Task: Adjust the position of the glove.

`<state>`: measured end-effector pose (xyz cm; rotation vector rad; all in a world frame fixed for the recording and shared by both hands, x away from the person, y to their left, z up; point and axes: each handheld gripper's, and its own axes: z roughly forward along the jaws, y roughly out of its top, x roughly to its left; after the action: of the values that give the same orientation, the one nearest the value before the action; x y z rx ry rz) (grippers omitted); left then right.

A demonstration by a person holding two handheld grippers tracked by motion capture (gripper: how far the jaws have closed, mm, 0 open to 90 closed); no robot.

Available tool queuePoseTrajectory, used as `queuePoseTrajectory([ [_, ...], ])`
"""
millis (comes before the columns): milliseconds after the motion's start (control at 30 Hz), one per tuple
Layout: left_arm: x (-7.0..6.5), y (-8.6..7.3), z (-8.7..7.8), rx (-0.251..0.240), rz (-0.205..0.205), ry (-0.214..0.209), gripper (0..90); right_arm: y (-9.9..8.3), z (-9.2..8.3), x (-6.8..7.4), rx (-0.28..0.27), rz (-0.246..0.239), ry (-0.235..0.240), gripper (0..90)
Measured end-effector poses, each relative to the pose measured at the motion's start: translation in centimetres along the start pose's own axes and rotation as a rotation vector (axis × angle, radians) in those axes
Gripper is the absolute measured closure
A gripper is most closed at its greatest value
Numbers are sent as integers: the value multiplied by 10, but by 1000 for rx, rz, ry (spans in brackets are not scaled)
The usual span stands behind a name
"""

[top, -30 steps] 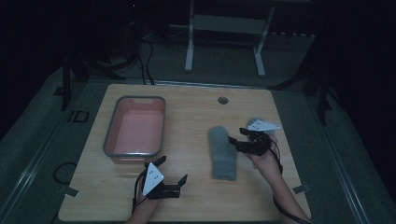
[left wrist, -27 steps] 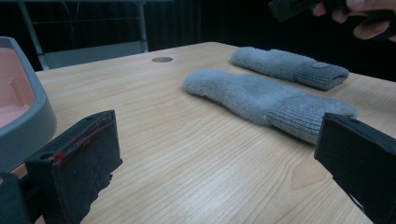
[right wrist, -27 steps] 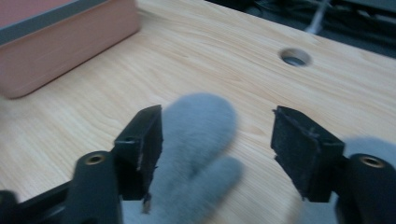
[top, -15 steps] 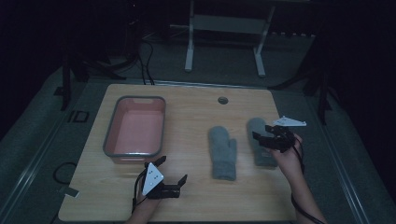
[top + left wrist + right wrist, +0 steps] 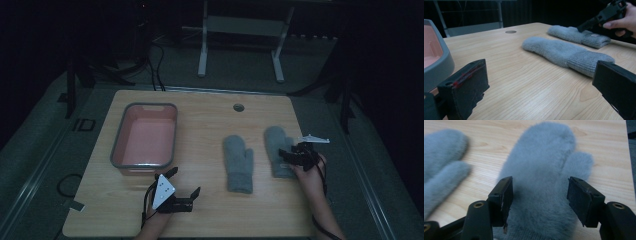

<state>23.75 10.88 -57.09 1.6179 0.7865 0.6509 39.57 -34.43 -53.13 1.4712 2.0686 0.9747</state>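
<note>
Two grey fleece mittens lie side by side on the wooden table, fingers pointing away from me: the left mitten [image 5: 239,162] [image 5: 559,51] [image 5: 441,170] and the right mitten [image 5: 276,142] [image 5: 574,35] [image 5: 544,162]. My right gripper [image 5: 285,156] [image 5: 540,197] [image 5: 599,17] hovers open just over the right mitten's cuff end, with a jaw on each side of it and no grip on it. Near the front edge, left of the mittens, my left gripper [image 5: 185,181] [image 5: 540,82] stands wide open with nothing between its jaws.
A pink tray with a grey rim [image 5: 117,150] [image 5: 439,62] sits at the table's left, just beyond my left gripper. A round cable hole [image 5: 238,107] [image 5: 510,32] is near the far edge. Bare wood lies between tray and mittens.
My right gripper has moved right, away from the left mitten. The right mitten now lies flat beside the other, under the open jaws. The left gripper has stayed still.
</note>
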Motion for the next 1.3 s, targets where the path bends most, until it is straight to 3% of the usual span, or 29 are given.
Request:
queuePoseTrajectory([
  [200,0,0,0,0,1,0,6,-8,8,0,-6,13,-11,371],
  [300,0,0,0,0,0,0,6,-12,10,4,-6,-7,-31,389],
  [367,0,0,0,0,1,0,6,-15,11,5,-11,-2,-26,431],
  [400,0,0,0,0,3,0,6,-16,11,6,-12,2,-28,500],
  [567,0,0,0,0,3,0,6,-20,12,14,-31,-47,-40,643],
  [667,0,0,0,0,4,1,6,-21,11,18,-40,-24,-68,761],
  [800,0,0,0,0,0,1,6,-21,8,25,-59,0,-102,819],
  [1067,0,0,0,-1,-2,0,6,-3,-9,35,-104,68,-113,827],
  [1300,0,0,0,-3,-3,0,6,16,-28,58,-171,103,-67,827],
])
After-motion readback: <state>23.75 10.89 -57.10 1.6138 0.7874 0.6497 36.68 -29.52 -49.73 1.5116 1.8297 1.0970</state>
